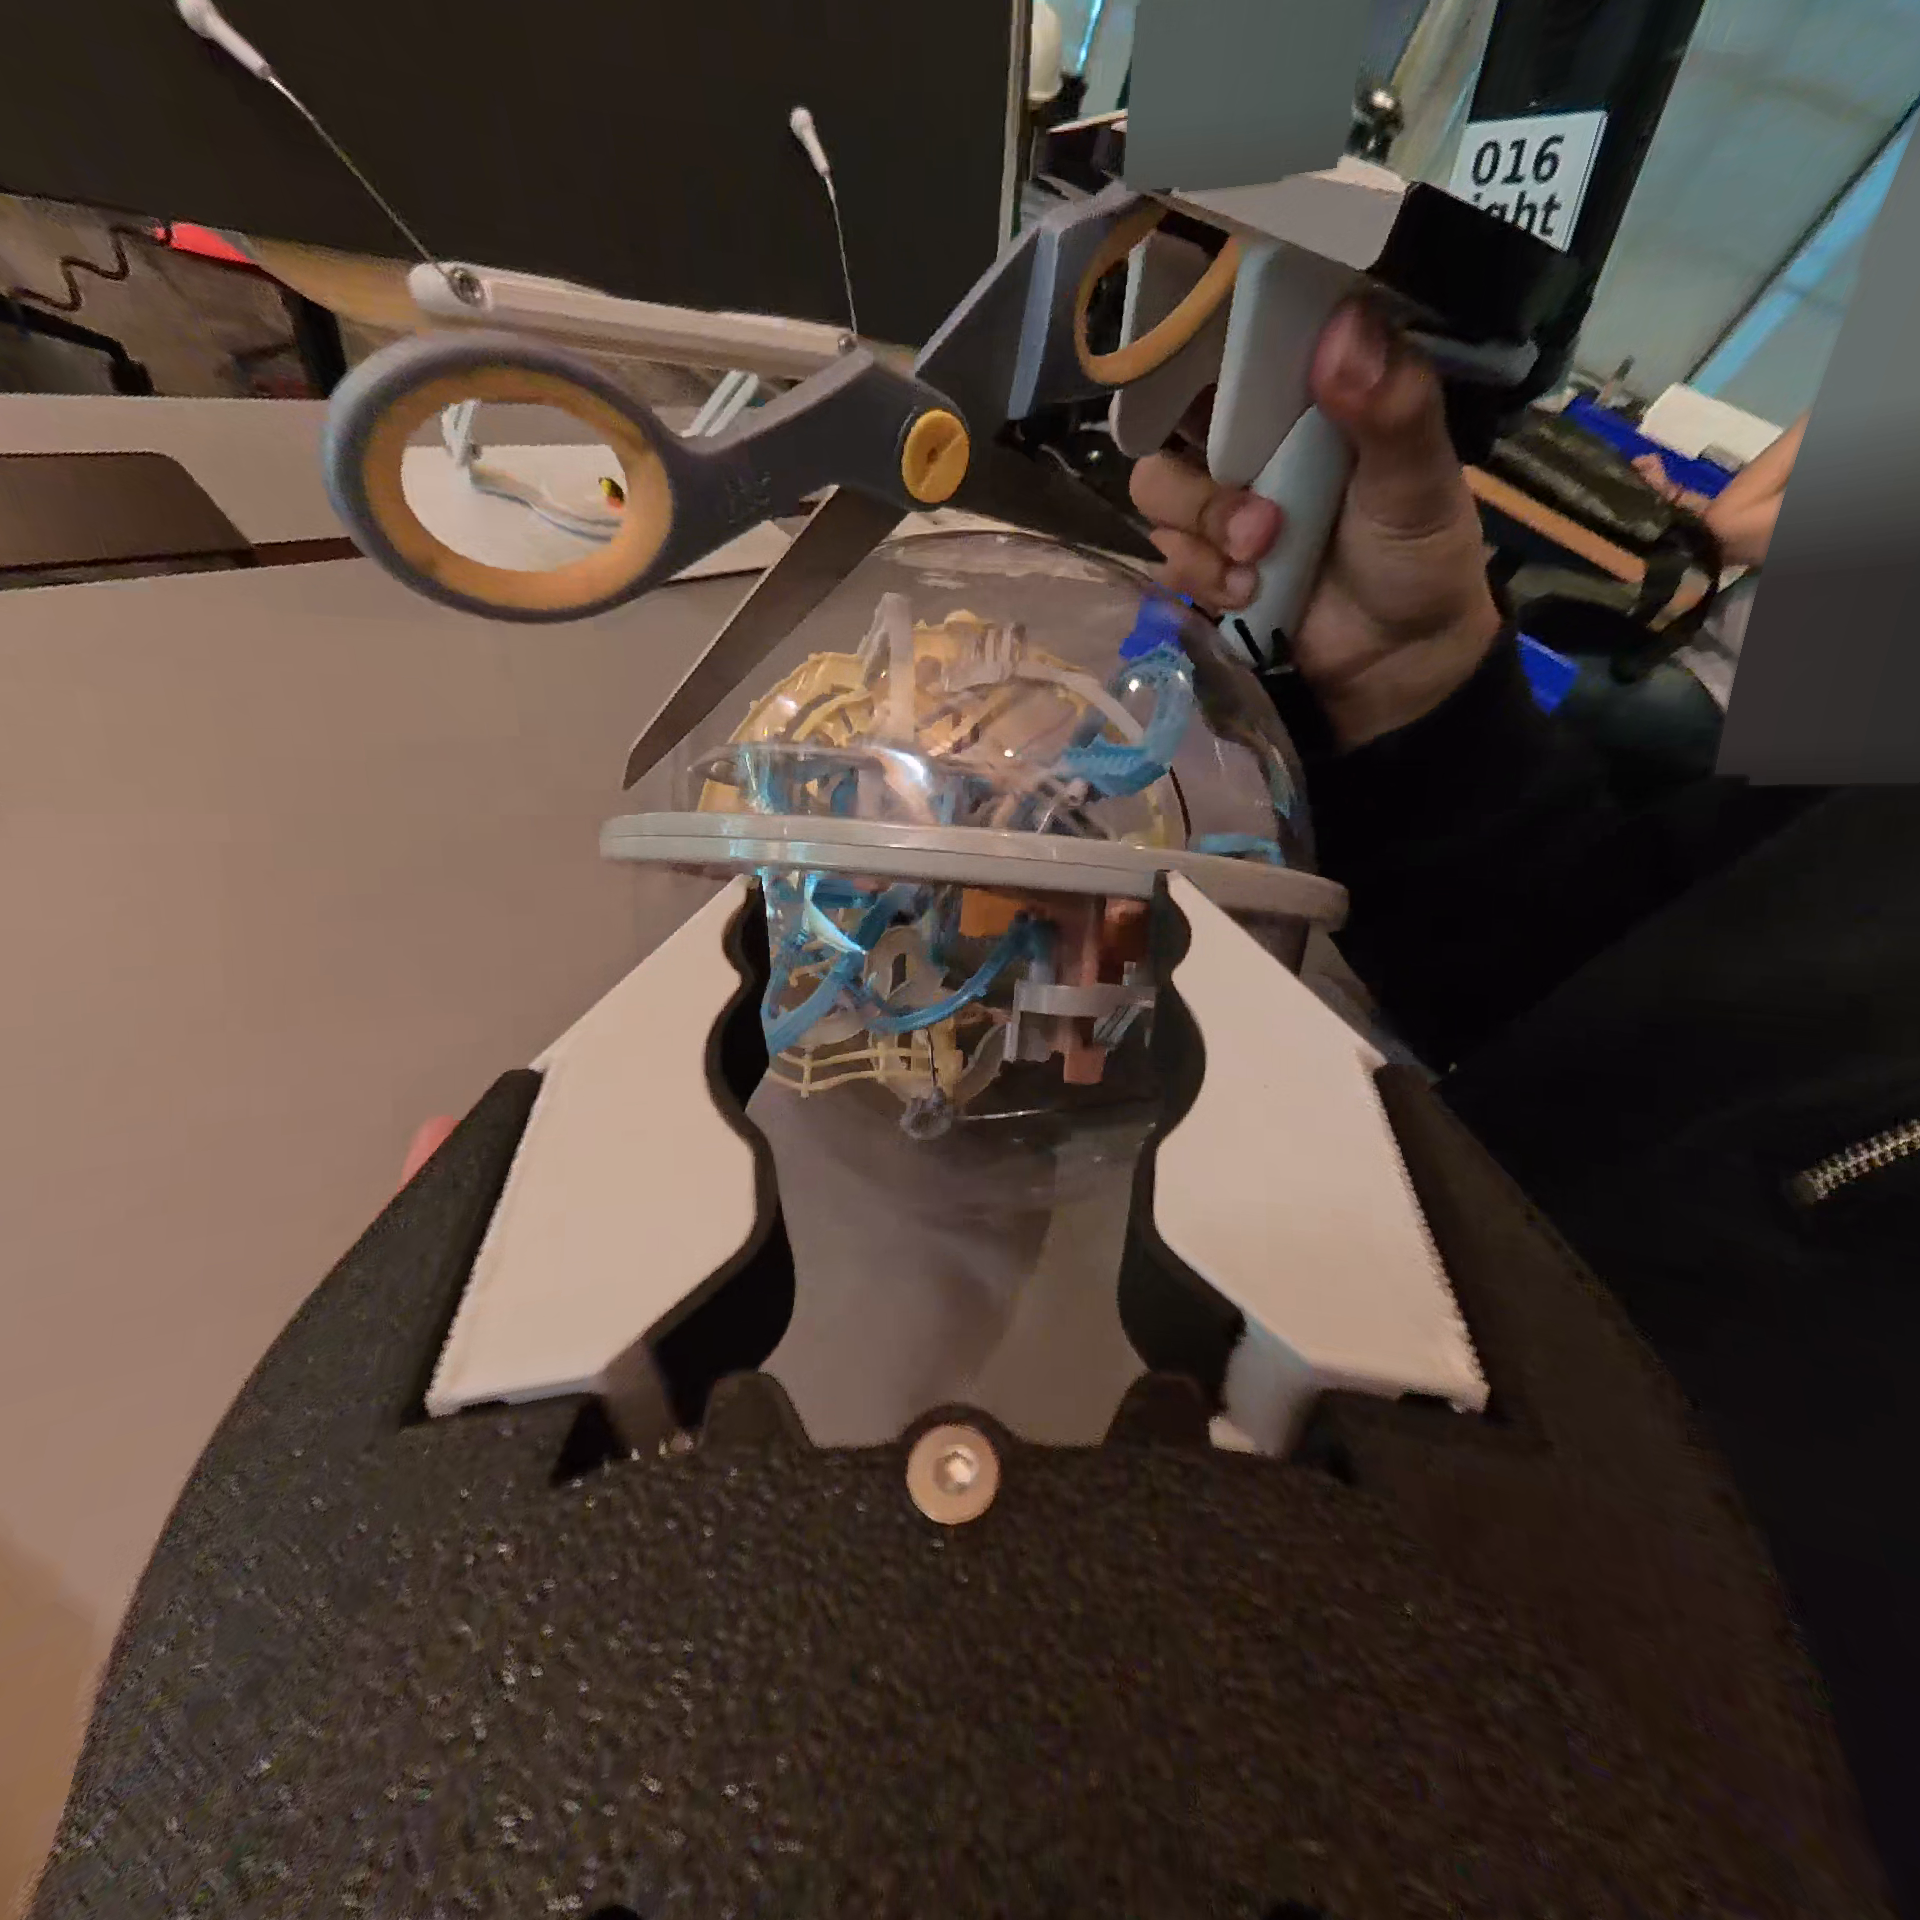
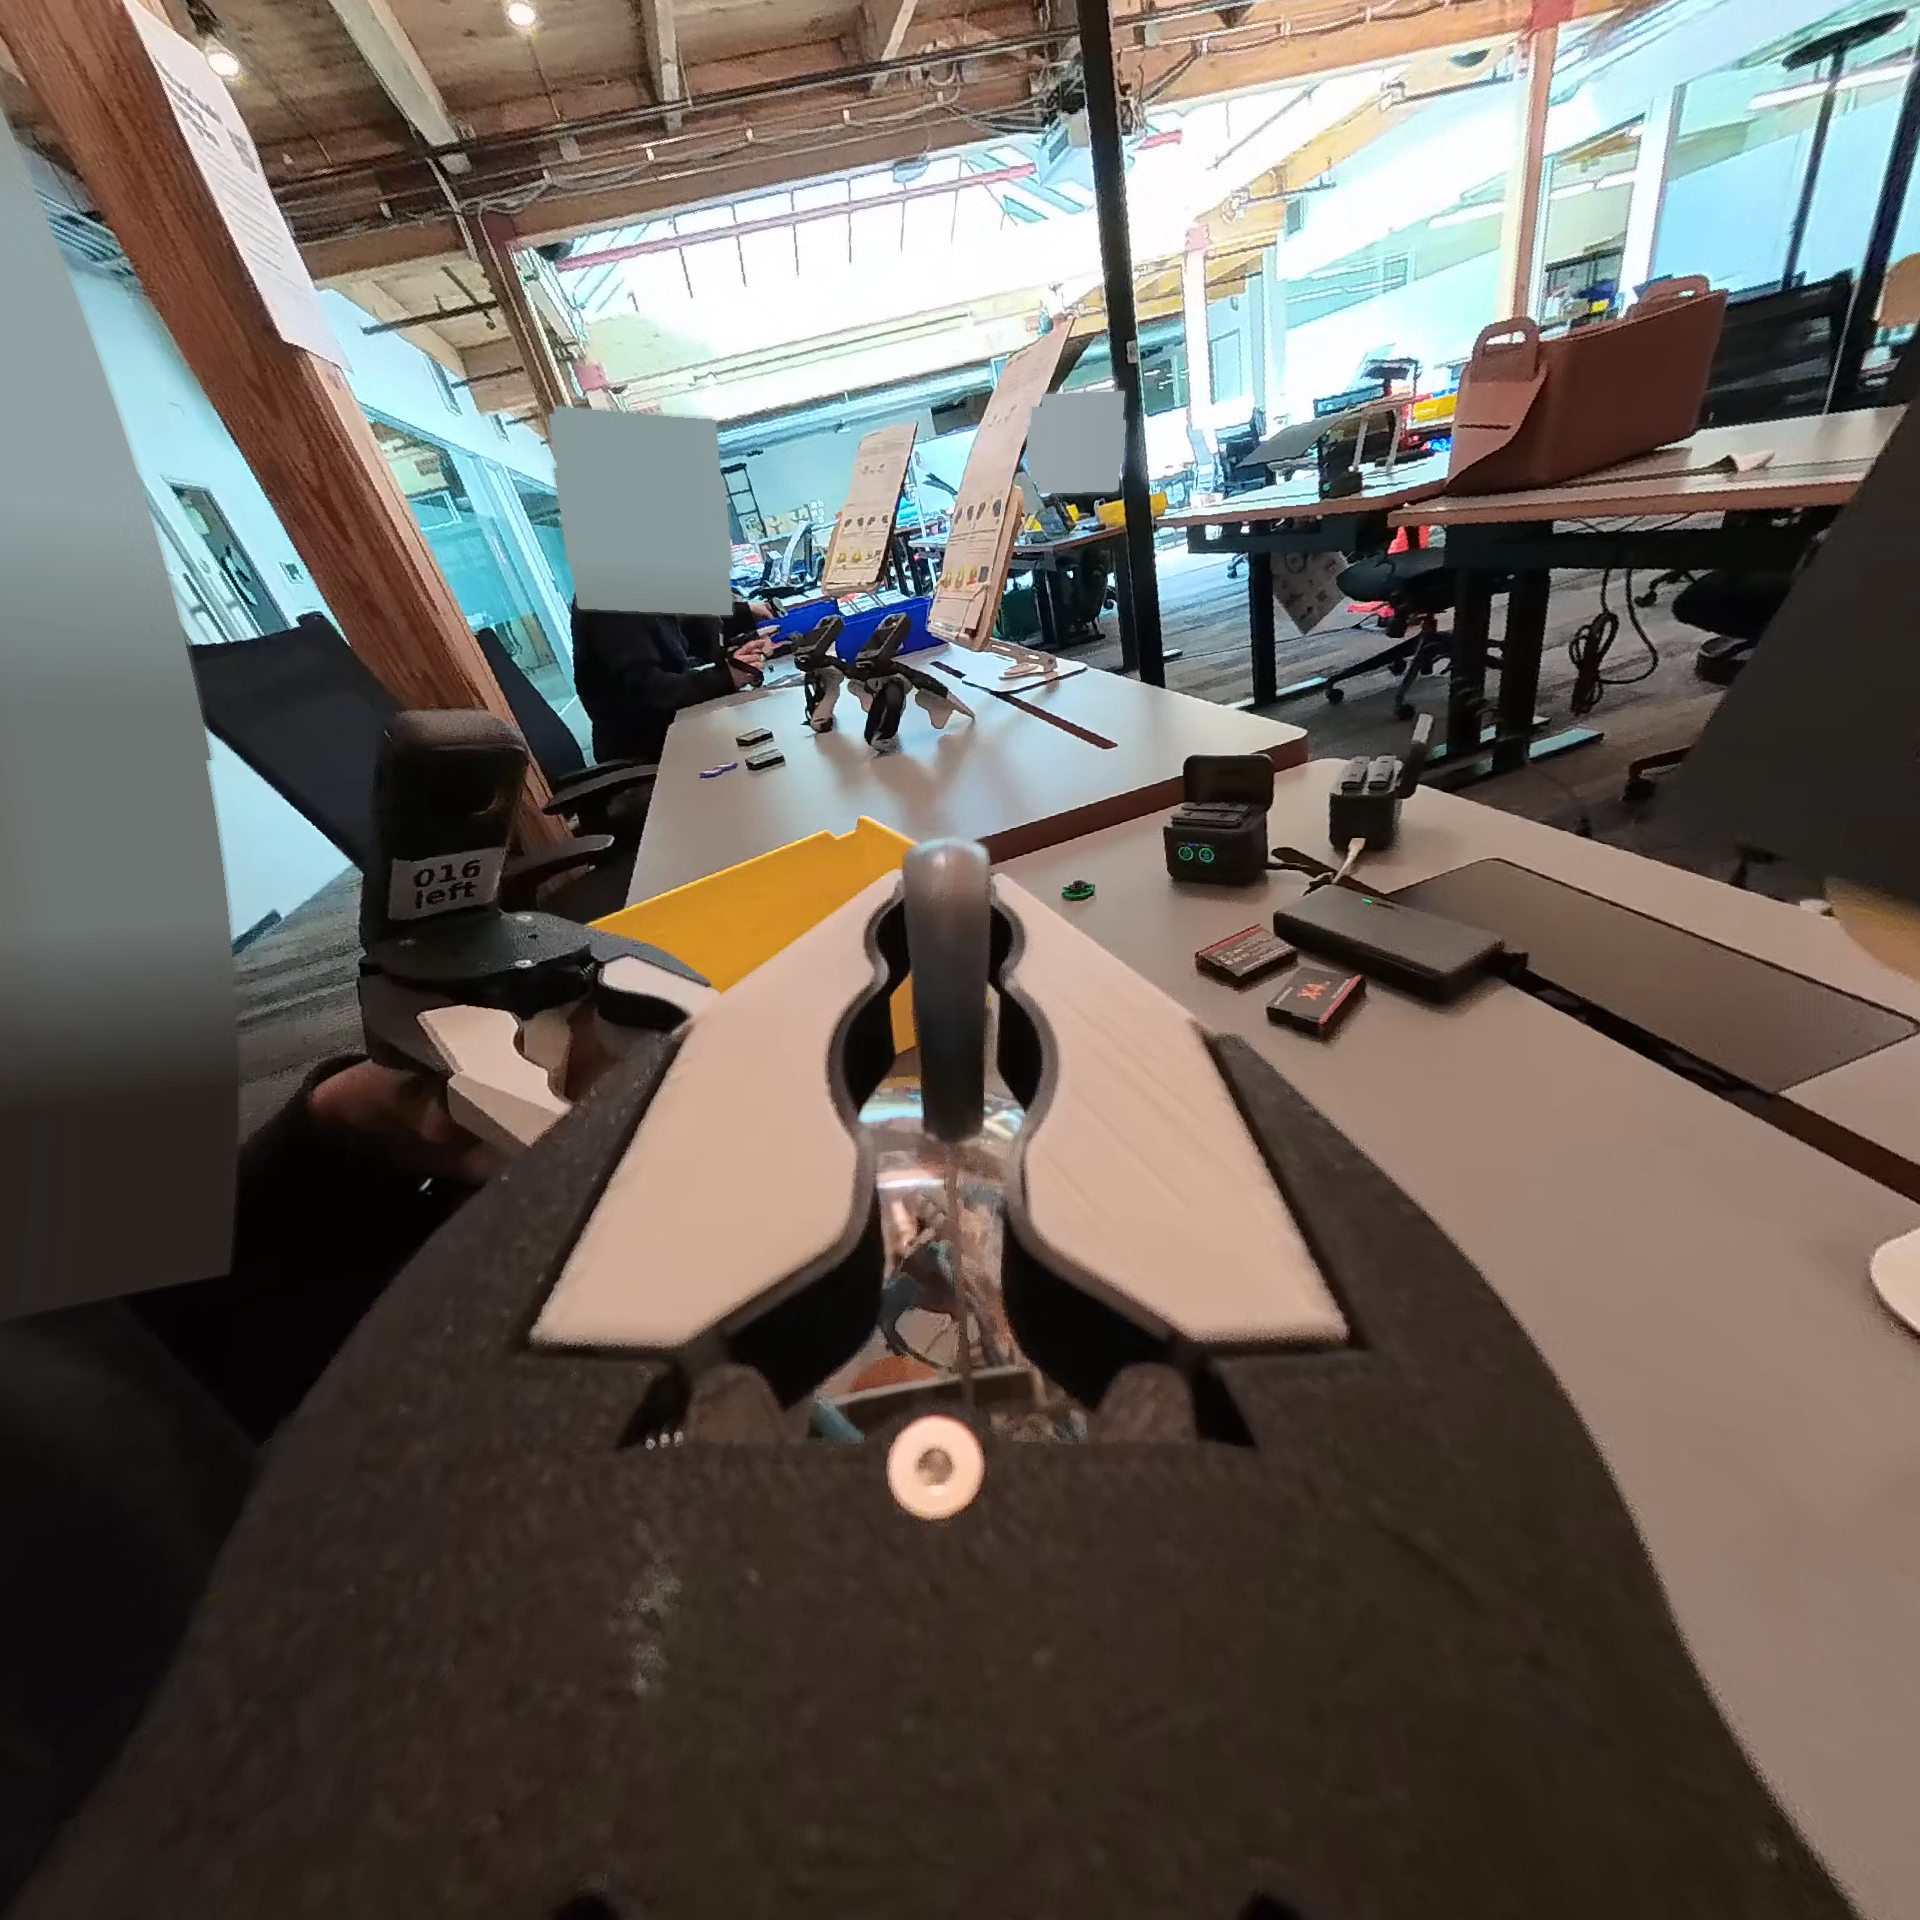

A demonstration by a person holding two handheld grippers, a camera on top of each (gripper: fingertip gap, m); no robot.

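Note:
My left gripper [image 1: 956, 904] is shut on a clear plastic ball [image 1: 935, 727], one white finger on each side of its lower half. The ball holds a blue, cream and brown maze and has a grey ring round its middle. My right gripper [image 2: 943, 904] is shut on one handle loop of grey and yellow scissors [image 2: 945, 997]. In the left wrist view the right gripper [image 1: 1174, 291] holds the scissors [image 1: 821, 416] just above the ball, blades open, one blade slanting down to the ball's left side. The ball [image 2: 935, 1226] shows below the right fingers. The left gripper [image 2: 520, 1029] is at left.
A yellow bin [image 2: 769, 904] stands behind the grippers. A black power bank [image 2: 1387, 940], charger cases [image 2: 1221, 821] and small cards [image 2: 1314, 1003] lie on the grey table to the right. A person sits at the far table [image 2: 644, 665], where other grippers [image 2: 852, 686] stand.

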